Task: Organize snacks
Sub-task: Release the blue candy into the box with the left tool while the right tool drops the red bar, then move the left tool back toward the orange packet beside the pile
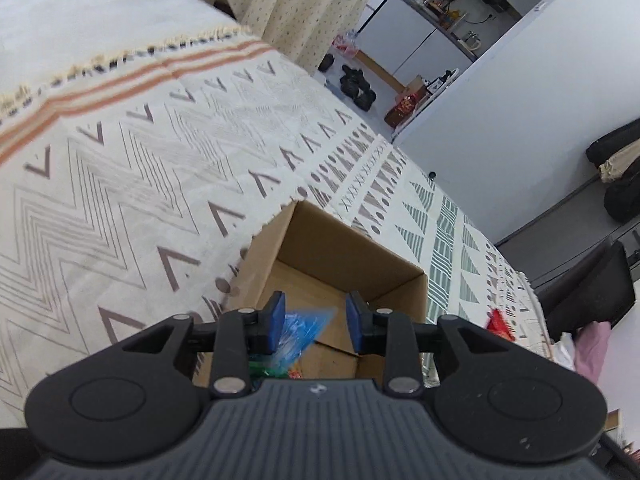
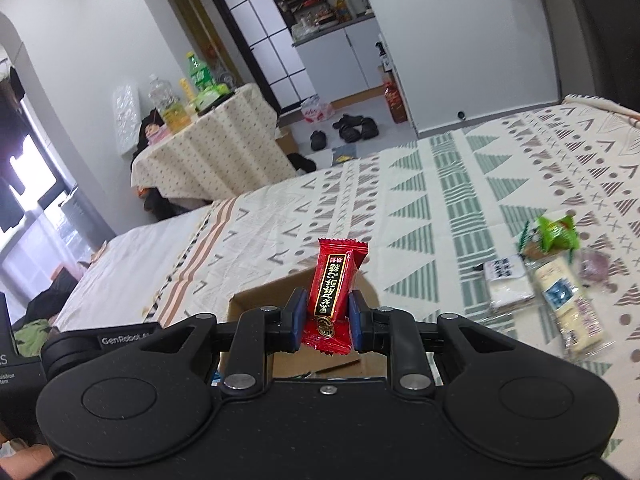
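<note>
An open cardboard box (image 1: 352, 256) sits on the patterned bedspread. My left gripper (image 1: 316, 322) is open above the box, with a blue snack packet (image 1: 304, 330) lying loose below its jaws inside the box. My right gripper (image 2: 328, 318) is shut on a red snack bar (image 2: 336, 284), holding it upright above the same box (image 2: 264, 300). Several loose snacks lie on the bed to the right: a green packet (image 2: 554, 234), a white packet (image 2: 508, 282) and a long pale packet (image 2: 568, 308).
The patterned bedspread (image 1: 160, 184) covers the bed. A red packet (image 1: 498, 322) lies right of the box. A cloth-covered table (image 2: 208, 148) with bottles stands beyond the bed. Shoes (image 2: 356, 128) lie on the floor.
</note>
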`<state>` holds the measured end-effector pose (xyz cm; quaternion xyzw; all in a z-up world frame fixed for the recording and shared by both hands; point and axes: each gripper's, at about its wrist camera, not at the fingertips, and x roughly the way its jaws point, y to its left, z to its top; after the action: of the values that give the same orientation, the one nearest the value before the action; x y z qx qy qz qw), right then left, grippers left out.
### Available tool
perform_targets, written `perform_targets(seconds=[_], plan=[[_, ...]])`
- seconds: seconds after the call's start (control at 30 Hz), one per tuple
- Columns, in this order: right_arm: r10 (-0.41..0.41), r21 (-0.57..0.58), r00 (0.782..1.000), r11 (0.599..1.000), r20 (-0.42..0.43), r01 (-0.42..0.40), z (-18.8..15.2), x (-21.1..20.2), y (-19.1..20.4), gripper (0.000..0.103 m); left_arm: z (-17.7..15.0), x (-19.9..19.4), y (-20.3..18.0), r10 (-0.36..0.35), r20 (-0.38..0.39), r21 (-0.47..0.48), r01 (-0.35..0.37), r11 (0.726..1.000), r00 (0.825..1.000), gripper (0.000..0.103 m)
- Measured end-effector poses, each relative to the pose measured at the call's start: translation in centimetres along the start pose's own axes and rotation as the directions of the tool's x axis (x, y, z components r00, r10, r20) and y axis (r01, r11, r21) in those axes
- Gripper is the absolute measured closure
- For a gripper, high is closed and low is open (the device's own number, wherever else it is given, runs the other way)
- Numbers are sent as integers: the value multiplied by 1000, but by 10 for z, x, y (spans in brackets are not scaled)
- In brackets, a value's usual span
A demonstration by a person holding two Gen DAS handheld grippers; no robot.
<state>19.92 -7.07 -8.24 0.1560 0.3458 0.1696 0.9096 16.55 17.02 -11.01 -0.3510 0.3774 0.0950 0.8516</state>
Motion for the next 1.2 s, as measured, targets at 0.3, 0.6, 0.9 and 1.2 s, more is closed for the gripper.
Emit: perform_targets(seconds=[0.3, 0.6, 0.9, 1.2], plan=[[7, -41, 998, 999, -59, -10, -7, 14, 17, 50, 0, 0, 4, 19, 8, -14, -19, 1000, 1000, 49], [-68, 2, 998, 998, -8, 68, -4, -7, -12, 11, -2, -1, -3, 60, 9, 18, -60, 998, 998, 27], [-123, 66, 992, 990, 12, 122, 1, -35, -60, 5, -9, -3, -28, 135, 0, 94, -134, 986, 991, 21], [-157, 112, 987, 982, 42, 151, 7, -60, -104, 0, -29, -7, -59, 138, -7, 118, -136, 984, 990, 19]])
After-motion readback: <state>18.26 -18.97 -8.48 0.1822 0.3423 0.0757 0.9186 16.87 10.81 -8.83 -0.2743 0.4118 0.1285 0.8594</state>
